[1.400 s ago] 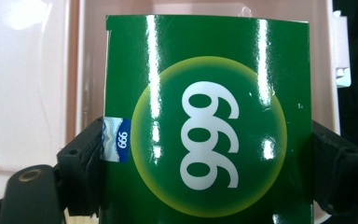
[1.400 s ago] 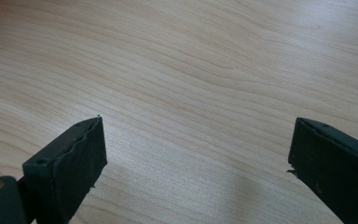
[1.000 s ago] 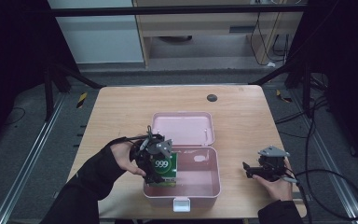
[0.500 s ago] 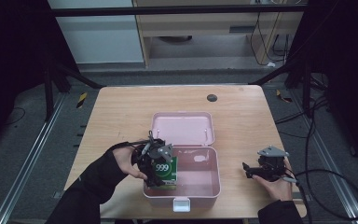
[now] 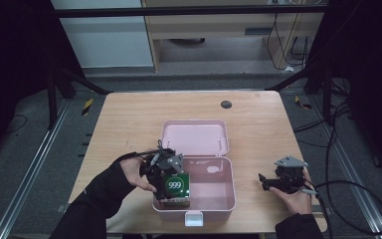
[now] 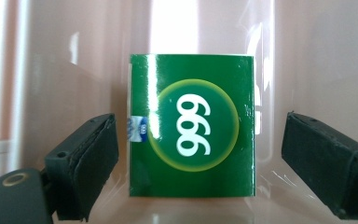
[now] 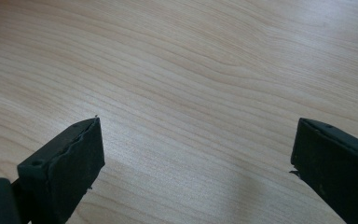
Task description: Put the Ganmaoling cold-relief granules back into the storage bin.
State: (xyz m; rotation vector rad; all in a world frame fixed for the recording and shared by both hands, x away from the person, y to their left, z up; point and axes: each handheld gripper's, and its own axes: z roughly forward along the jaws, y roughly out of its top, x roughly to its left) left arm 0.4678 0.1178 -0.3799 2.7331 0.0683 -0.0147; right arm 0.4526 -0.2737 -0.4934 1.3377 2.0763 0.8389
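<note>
Carton (image 6: 191, 125), green with "999" in white inside a yellow-ringed disc, stands in the near-left corner of the open pink box (image 5: 229, 196), which sits on the wooden table (image 5: 129, 119) with its lid laid back. Judged light, stiff-walled but crushable under hard pressure, with a glossy printed skin likely to slip; best taken across its two narrow side faces, mid-height, with moderate force. Left gripper (image 6: 200, 154) straddles it: jaws have just been opening, and both pads stand clear of the carton's sides with visible gaps, so nothing is held. Right gripper (image 7: 196, 163) rests apart over bare table at the right, jaws spread wide and empty.
</note>
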